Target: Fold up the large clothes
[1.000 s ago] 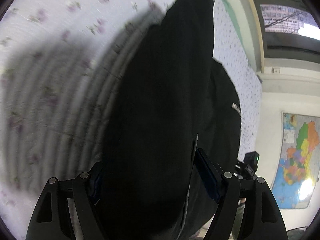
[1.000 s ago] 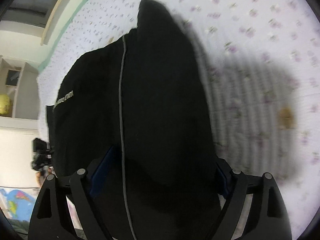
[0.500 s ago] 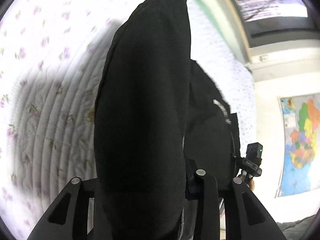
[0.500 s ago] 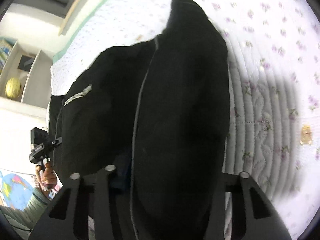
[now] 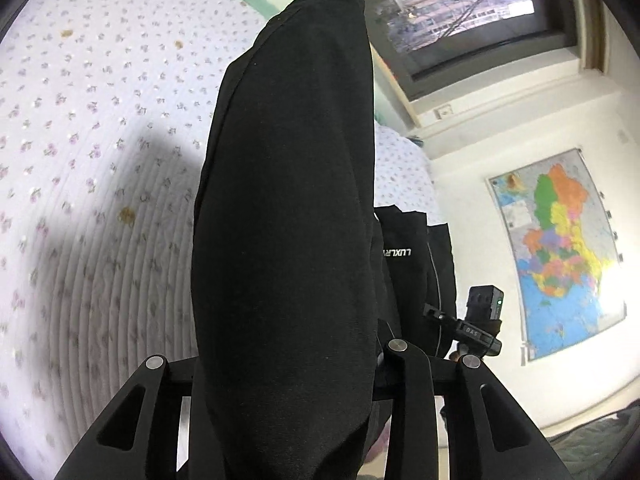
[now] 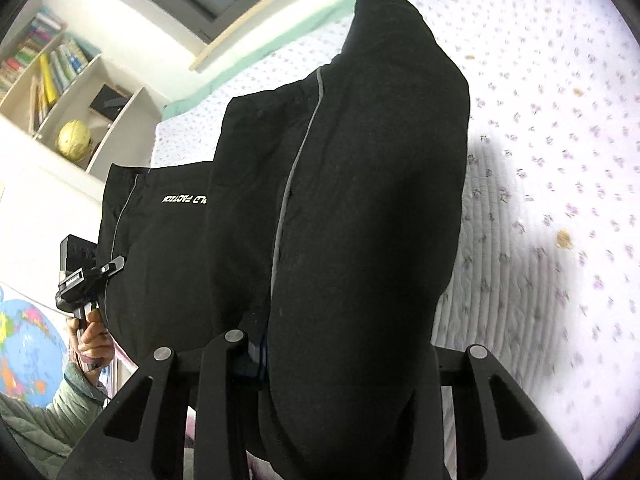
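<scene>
A large black garment [image 5: 284,220] with grey piping and white lettering hangs lifted above the bed. My left gripper [image 5: 280,364] is shut on one part of it; the cloth bulges over the fingers and hides the tips. My right gripper [image 6: 340,352] is shut on another part of the same garment [image 6: 360,200], its tips also hidden. Each view shows the other gripper beside the hanging cloth: the right one in the left wrist view [image 5: 476,328], the left one in the right wrist view [image 6: 80,276].
A quilted floral bedspread [image 5: 80,160] lies below, also in the right wrist view [image 6: 560,200]. A window [image 5: 460,8] and a wall map [image 5: 560,256] are to the right. A bookshelf [image 6: 60,80] with a yellow ball [image 6: 74,140] stands at left.
Both grippers have closed on the black garment and lifted it up off the bedspread. The views have tilted upward, bringing the window, map and shelf into sight.
</scene>
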